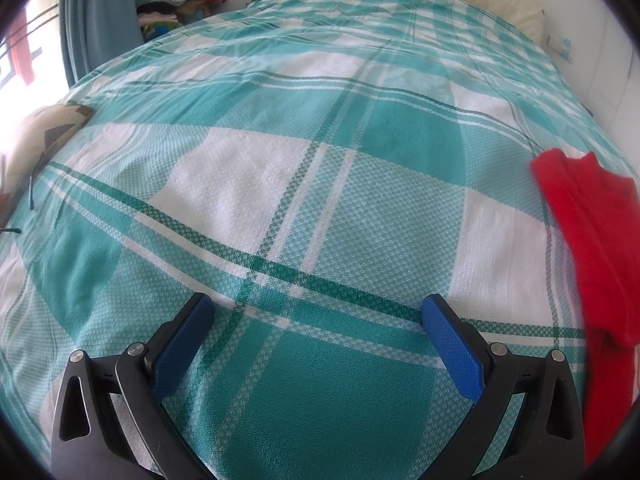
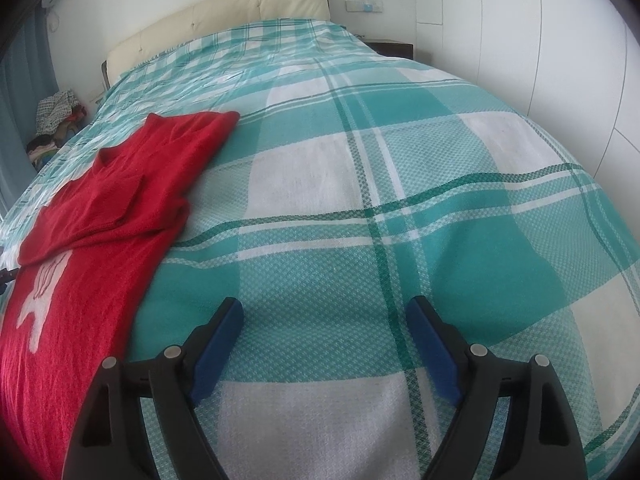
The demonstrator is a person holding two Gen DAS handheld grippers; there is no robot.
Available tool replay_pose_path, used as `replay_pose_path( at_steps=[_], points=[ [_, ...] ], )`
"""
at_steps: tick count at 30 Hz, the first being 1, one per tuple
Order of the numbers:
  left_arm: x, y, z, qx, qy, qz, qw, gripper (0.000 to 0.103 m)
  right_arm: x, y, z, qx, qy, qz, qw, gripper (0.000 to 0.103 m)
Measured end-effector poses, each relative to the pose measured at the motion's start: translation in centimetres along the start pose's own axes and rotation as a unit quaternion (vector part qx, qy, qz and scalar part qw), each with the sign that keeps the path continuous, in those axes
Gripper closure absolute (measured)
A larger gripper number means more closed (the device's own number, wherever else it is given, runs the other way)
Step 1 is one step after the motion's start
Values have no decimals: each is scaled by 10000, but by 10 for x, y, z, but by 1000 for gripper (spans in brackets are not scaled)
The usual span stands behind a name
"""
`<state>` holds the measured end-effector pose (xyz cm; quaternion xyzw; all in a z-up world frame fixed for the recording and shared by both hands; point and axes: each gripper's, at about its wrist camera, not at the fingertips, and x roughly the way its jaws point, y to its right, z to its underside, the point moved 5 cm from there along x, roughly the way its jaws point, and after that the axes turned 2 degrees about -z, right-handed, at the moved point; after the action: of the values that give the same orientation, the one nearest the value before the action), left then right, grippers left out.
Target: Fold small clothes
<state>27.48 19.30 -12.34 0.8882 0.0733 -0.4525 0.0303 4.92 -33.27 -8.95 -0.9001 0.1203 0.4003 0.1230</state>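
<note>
The red sweater (image 2: 100, 216) lies on the bed (image 2: 360, 200), at ten o'clock from the right gripper (image 2: 324, 312) and three o'clock from the left gripper (image 1: 318, 304); both spread, empty

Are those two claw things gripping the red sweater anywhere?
No. The left hand-held gripper and the right hand-held gripper are both open over the checked bedspread, holding nothing. The red sweater lies untouched beside them.
</note>
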Motion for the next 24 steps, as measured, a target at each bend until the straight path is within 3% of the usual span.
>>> replay_pose_path(
  at_steps=[24],
  points=[
    [0, 0, 0, 6, -1, -1, 10000, 0, 6, -5, -1, -150, -87, 139, 9998, 15]
  ],
)
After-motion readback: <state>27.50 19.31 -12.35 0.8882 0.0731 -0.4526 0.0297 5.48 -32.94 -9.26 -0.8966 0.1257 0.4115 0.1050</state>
